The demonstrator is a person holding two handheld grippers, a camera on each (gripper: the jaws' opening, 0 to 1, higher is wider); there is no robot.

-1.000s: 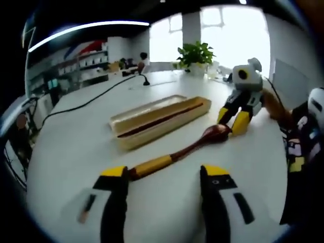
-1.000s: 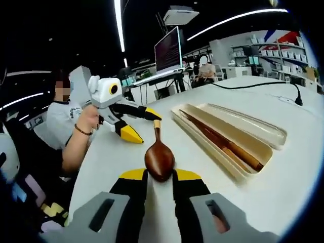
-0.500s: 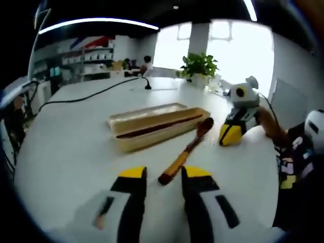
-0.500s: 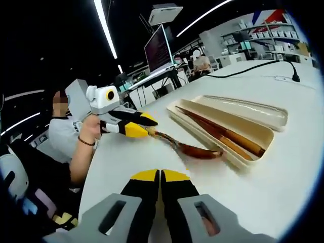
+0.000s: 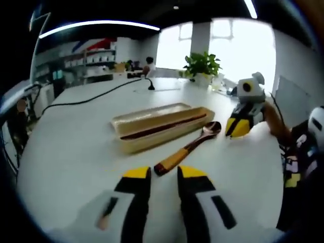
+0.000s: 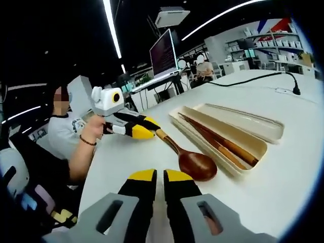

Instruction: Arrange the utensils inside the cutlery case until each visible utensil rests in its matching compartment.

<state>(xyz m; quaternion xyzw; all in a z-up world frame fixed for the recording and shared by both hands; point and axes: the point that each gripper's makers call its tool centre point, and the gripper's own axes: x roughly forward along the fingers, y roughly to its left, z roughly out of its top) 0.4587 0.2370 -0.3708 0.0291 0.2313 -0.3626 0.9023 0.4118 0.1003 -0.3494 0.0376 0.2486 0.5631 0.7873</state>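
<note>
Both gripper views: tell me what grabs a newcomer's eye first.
The dark wooden spoon lies on the white table beside the open cutlery case, which already holds chopsticks. The left gripper is at the spoon's light handle end, and the right gripper hangs near its bowl.

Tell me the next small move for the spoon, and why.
Probably lift the spoon with the left hand-held gripper, which sits at its handle, and carry it over the case: the spoon lies on the table beside the case, while chopsticks already lie inside.

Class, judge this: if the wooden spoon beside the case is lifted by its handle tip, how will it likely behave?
The spoon looks rigid wood, so probably no flex. Its broad bowl may make it droop bowl-first. Its glossy finish could slip between the left gripper jaws.
</note>
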